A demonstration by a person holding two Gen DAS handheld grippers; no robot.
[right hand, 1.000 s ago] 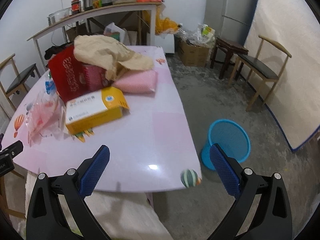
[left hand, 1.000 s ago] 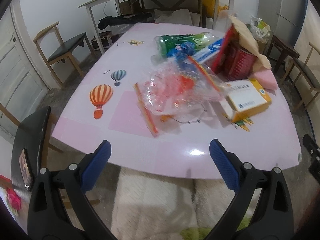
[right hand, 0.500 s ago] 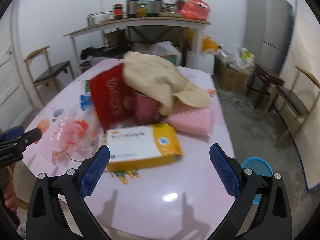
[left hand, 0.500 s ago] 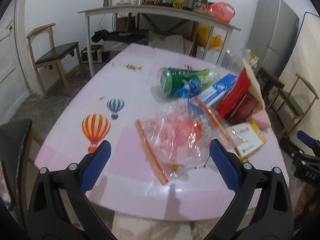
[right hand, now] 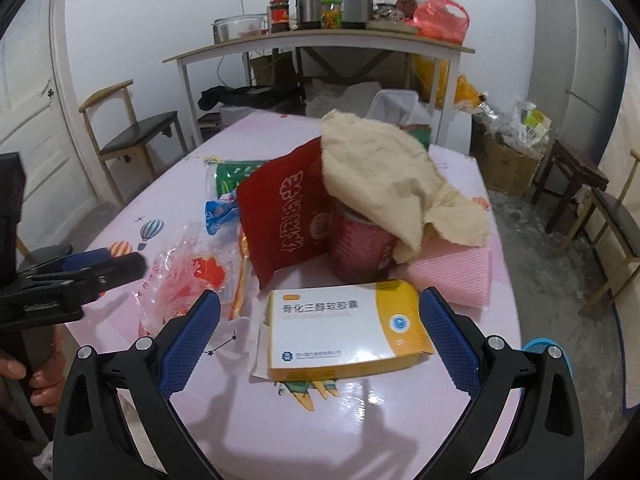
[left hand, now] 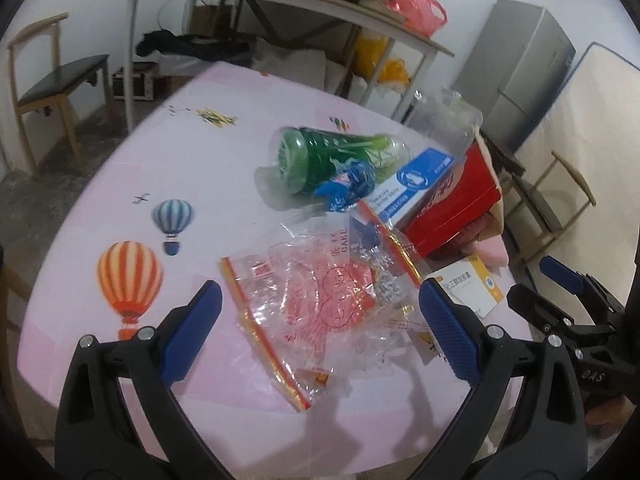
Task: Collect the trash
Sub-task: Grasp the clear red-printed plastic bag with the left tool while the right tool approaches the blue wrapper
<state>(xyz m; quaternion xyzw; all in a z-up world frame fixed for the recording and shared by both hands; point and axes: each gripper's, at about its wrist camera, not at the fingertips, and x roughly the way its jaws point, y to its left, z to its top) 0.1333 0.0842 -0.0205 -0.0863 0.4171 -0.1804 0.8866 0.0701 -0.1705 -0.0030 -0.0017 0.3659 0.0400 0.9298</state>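
- Pink tabletop [left hand: 132, 160] fills the middle of both my views, and the trash sits heaped on it, none of it lifted yet.
- My left gripper [left hand: 318, 330] is spread wide and grasps nothing; low in the left-wrist frame, its blue pads frame the crumpled clear plastic bag [left hand: 320, 300] with red print, which lies flat just beyond them.
- My right gripper [right hand: 320, 334] is likewise released and empty; at the bottom centre of the right-wrist frame, its pads flank the white-and-yellow medicine box [right hand: 344, 330] lying near the table's front edge.
- Behind the box, centre frame, stand a red can [right hand: 360, 246], a red paper bag [right hand: 286, 220] leaning on it, a beige crumpled paper [right hand: 384, 184] draped over the top, and a pink pack [right hand: 456, 276] to the right.
- In the left-wrist view, upper centre, a green bottle [left hand: 332, 154] lies on its side with a blue wrapper [left hand: 348, 190] touching it.
- I judge this as the approach step: both grippers are lining up on first pieces.
- A sliver of a blue bin [right hand: 546, 346] shows at the lower right, off the table.
- Next I need to lower the pads around bag and box, then clench; the thin bag may slip or bunch, so I should pinch a raised fold.
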